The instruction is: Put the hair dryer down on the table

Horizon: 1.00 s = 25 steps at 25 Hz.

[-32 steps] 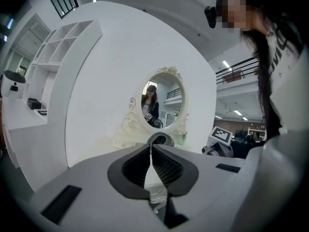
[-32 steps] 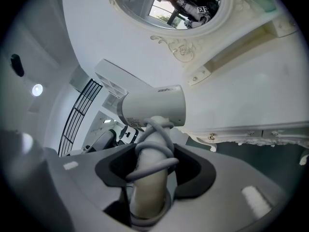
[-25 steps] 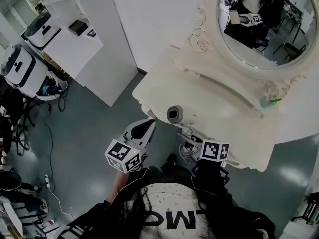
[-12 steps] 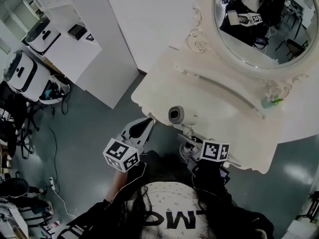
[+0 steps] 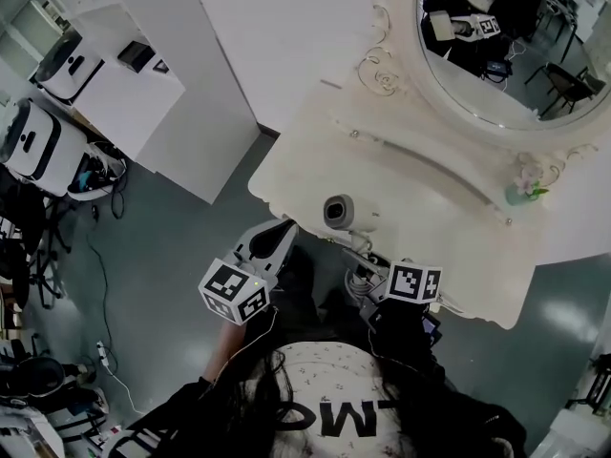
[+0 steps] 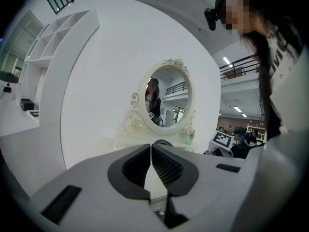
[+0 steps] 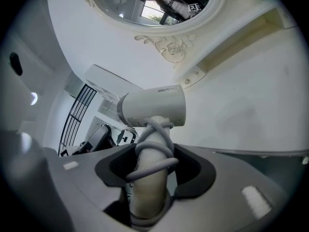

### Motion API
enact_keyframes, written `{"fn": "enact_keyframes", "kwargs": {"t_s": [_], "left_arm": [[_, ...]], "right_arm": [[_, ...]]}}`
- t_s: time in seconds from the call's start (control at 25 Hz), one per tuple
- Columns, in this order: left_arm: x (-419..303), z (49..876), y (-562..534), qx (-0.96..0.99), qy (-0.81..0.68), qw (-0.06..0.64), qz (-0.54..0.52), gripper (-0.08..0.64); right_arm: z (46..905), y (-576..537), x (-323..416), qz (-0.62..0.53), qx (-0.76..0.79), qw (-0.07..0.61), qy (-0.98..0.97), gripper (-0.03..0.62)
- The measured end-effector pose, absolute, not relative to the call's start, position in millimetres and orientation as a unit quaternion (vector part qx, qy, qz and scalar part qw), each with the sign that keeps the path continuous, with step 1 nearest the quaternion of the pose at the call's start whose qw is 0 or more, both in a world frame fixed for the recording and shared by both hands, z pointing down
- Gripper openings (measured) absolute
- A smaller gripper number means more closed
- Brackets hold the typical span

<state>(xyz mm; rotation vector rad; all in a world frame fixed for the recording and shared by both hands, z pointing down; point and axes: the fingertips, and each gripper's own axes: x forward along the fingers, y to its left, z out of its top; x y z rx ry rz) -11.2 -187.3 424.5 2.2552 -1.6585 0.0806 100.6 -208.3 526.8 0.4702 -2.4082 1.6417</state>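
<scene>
- The left gripper (image 6: 151,161), near left, has its jaws closed together on nothing.
- The right gripper (image 7: 150,164) clamps the cord-wrapped handle of the white plastic hair dryer (image 7: 154,108).
- The handle runs along the jaws; the barrel lies crosswise, its dark round end facing left.
- The dryer is at the near left edge of the cream carved dressing table (image 5: 430,208).
- Farther off are an oval mirror (image 5: 496,46) and, to the left, grey floor (image 5: 162,246).

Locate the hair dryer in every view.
Head view: hair dryer at centre, over the table's near edge.
Left gripper view: likely the dark arc just above the jaw tips.
Right gripper view: centre, handle between the jaws.
Shared landmark: oval mirror.
</scene>
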Motion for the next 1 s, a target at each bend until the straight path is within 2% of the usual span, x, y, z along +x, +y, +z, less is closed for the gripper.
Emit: {"fn": "enact_keyframes", "kwargs": {"t_s": [0.56, 1.0], "left_arm": [[-107, 429, -252, 0.811, -0.555, 0.185, 0.017, -0.002], [-182, 429, -282, 0.821, -0.537, 0.193, 0.013, -0.002]], "right_arm": [[546, -283, 17, 0.558, 0.213, 0.113, -0.794, 0.233], [599, -343, -49, 0.546, 0.258, 0.180, -0.777, 0.233]]}}
